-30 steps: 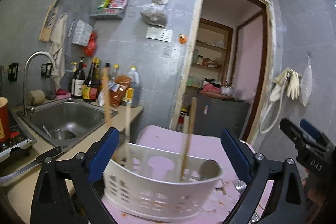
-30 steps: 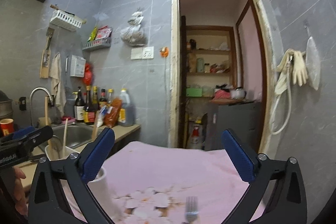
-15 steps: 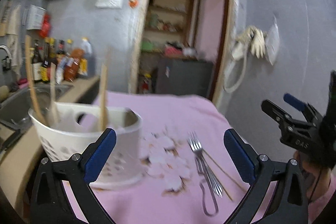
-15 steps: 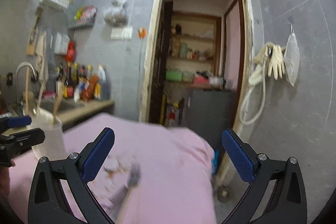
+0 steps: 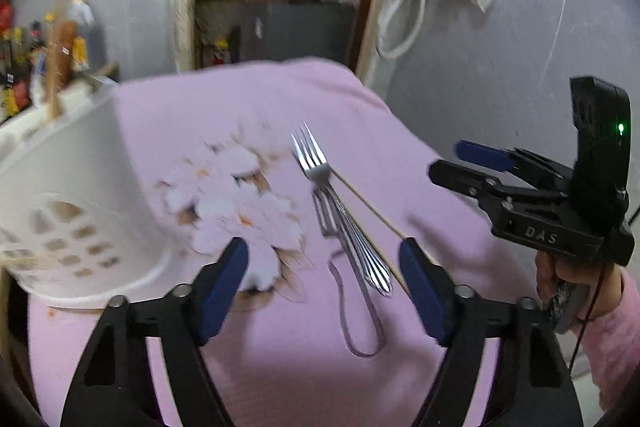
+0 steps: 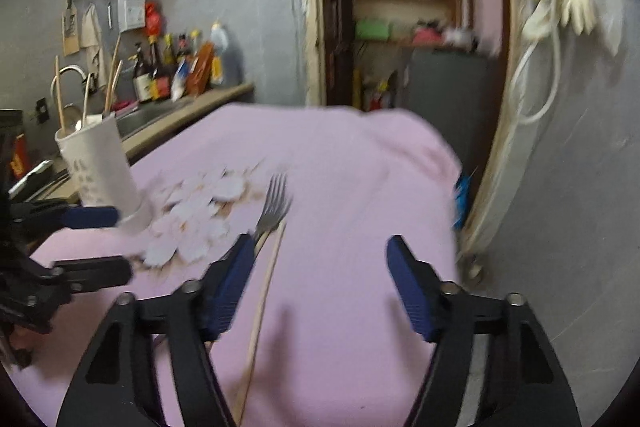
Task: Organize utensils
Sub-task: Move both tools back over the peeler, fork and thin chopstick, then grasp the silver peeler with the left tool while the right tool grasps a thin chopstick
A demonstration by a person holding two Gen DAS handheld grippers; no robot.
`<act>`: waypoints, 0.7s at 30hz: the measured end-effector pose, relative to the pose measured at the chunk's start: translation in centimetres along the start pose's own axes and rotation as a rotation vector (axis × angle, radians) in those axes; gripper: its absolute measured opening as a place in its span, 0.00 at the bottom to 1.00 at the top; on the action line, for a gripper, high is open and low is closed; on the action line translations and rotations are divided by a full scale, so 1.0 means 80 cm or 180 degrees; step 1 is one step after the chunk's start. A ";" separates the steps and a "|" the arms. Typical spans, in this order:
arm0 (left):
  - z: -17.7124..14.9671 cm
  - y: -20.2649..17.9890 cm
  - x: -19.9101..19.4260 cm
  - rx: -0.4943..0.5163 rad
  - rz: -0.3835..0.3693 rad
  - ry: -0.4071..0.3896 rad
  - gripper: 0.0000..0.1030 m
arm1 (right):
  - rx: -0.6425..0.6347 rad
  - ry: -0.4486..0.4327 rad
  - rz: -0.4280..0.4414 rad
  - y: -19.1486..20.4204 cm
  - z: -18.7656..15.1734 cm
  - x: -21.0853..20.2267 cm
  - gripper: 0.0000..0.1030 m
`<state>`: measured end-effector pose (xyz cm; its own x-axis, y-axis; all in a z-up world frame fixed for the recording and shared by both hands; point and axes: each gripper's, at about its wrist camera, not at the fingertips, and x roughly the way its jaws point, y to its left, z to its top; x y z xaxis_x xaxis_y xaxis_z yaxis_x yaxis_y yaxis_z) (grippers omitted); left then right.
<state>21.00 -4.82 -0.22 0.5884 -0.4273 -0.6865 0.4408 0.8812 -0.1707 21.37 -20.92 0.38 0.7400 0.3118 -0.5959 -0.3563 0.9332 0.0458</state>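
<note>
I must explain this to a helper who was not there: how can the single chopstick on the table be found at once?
Look at the pink tablecloth. Right of its white flower print lie the forks; the chopstick lies slanting beside them. It is the only thin, pale wooden stick there.

Two forks [image 5: 344, 223], one chopstick [image 5: 366, 205], one basket [image 5: 72, 187]
</note>
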 end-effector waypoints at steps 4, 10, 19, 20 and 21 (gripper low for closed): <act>0.009 0.002 0.032 -0.0032 -0.0160 0.0380 0.44 | 0.0023 0.0198 0.0154 -0.003 -0.007 0.009 0.39; 0.017 0.010 0.074 -0.0112 -0.0135 0.0736 0.27 | -0.0047 0.0347 0.0228 0.003 -0.012 0.013 0.33; 0.047 0.022 0.099 -0.0219 -0.0023 0.0947 0.16 | -0.0117 0.0510 0.0232 0.010 -0.015 0.022 0.31; 0.048 0.023 0.103 -0.0241 -0.0035 0.0995 0.15 | -0.0120 0.0528 0.0234 0.012 -0.014 0.025 0.31; 0.048 0.024 0.102 -0.0246 -0.0043 0.1003 0.15 | -0.0124 0.0546 0.0240 0.013 -0.014 0.026 0.31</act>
<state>29.26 -7.43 -3.42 0.3385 -0.3661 -0.8668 0.3873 0.8938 -0.2262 21.90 -19.51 -1.75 0.6034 0.3425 -0.7201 -0.4314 0.8997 0.0663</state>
